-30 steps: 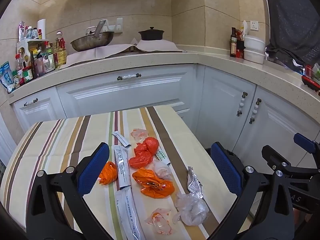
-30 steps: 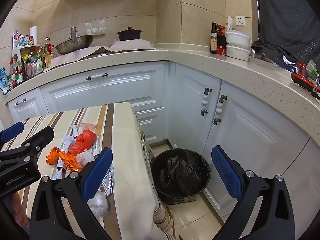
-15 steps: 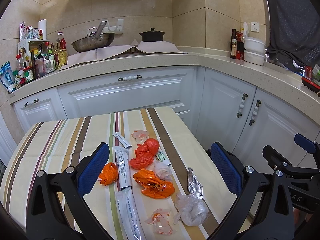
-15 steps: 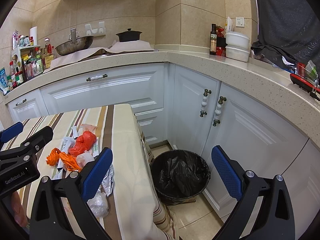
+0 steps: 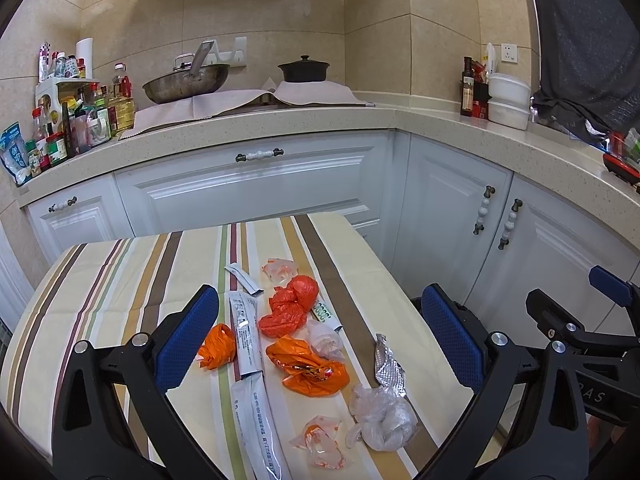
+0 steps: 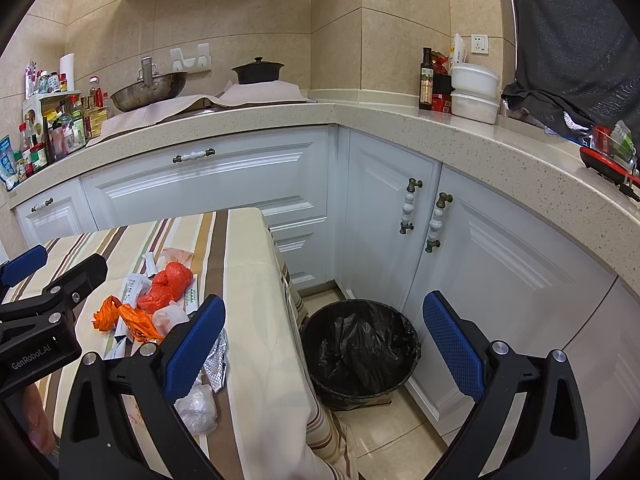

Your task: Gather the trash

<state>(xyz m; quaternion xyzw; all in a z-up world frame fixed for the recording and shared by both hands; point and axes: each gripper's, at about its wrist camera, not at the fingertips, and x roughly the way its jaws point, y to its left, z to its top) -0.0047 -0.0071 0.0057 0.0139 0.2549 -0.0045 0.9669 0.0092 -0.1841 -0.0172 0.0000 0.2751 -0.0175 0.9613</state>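
Observation:
Trash lies scattered on a striped tablecloth (image 5: 120, 280): a red bag (image 5: 294, 308), a large orange bag (image 5: 308, 368), a small orange wad (image 5: 218, 346), a clear plastic bag (image 5: 382, 416), a foil scrap (image 5: 386, 364) and long white wrappers (image 5: 246, 328). My left gripper (image 5: 320, 336) hovers open above this pile, holding nothing. My right gripper (image 6: 324, 348) is open too, off the table's right edge, above a black-lined trash bin (image 6: 360, 352) on the floor. The red bag (image 6: 166, 286) and left gripper's body (image 6: 44, 320) also show in the right wrist view.
White cabinets (image 5: 260, 184) wrap the corner under a speckled counter (image 6: 440, 132). On it stand a wok (image 5: 186, 84), a black pot (image 5: 304, 70), several bottles (image 5: 76, 120) and white containers (image 6: 474, 92). The bin sits between table and cabinet doors.
Both views have drifted slightly; the grippers stay open and the trash lies as before.

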